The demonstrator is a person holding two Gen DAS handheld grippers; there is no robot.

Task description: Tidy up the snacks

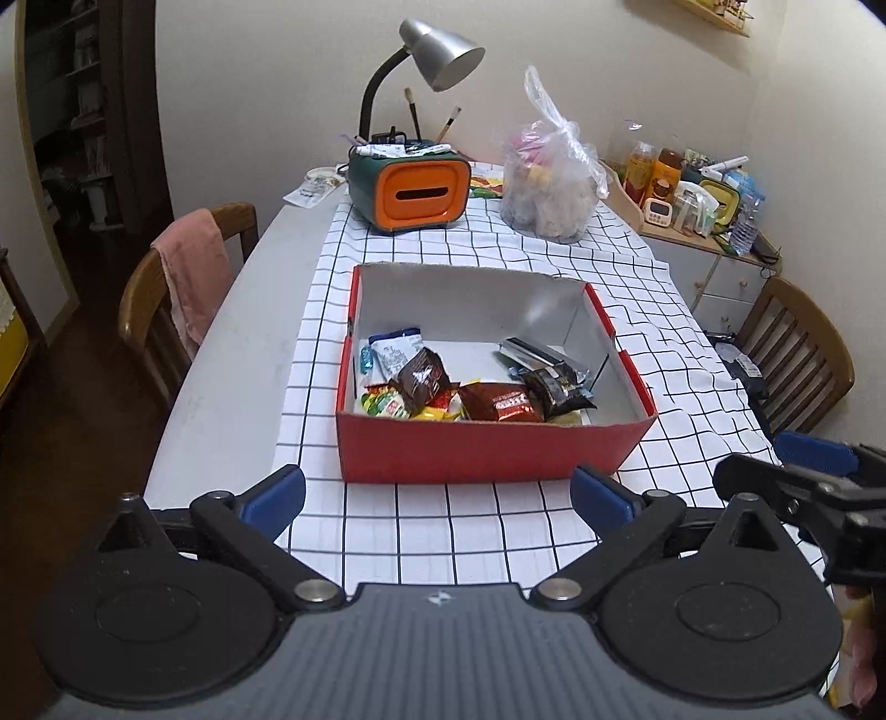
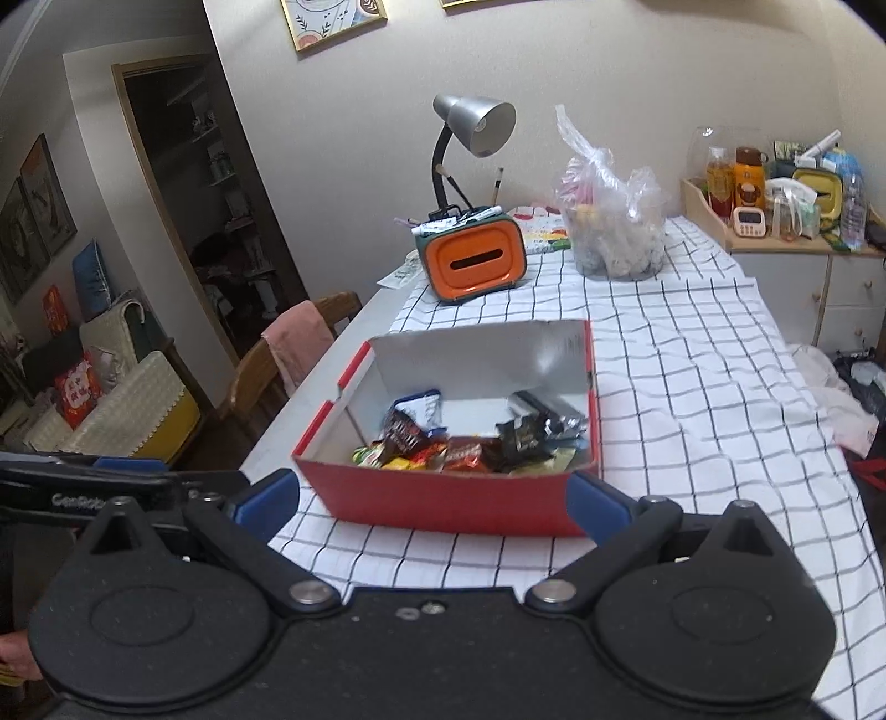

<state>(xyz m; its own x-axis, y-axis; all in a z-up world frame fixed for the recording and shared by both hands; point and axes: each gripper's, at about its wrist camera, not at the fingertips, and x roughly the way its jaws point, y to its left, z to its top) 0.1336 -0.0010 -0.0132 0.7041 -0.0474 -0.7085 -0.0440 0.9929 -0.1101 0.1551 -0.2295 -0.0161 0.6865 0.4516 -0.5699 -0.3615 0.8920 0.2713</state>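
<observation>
I am holding both the left gripper [image 1: 437, 498] and the right gripper [image 2: 434, 501] wide open and empty just short of the red box [image 1: 487, 451], and I judge the packets are best tidied singly.

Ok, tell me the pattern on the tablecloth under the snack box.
White with a thin dark grid of squares on the tablecloth, clearest in the left wrist view.

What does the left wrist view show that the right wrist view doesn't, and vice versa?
Left wrist only: the wooden chair at the table's right side.
Right wrist only: framed pictures on the wall and a sofa area at left.
Both: the red box with snack packets, the orange tissue box, the desk lamp, the plastic bag, and both open, empty grippers: left gripper, right gripper.
</observation>
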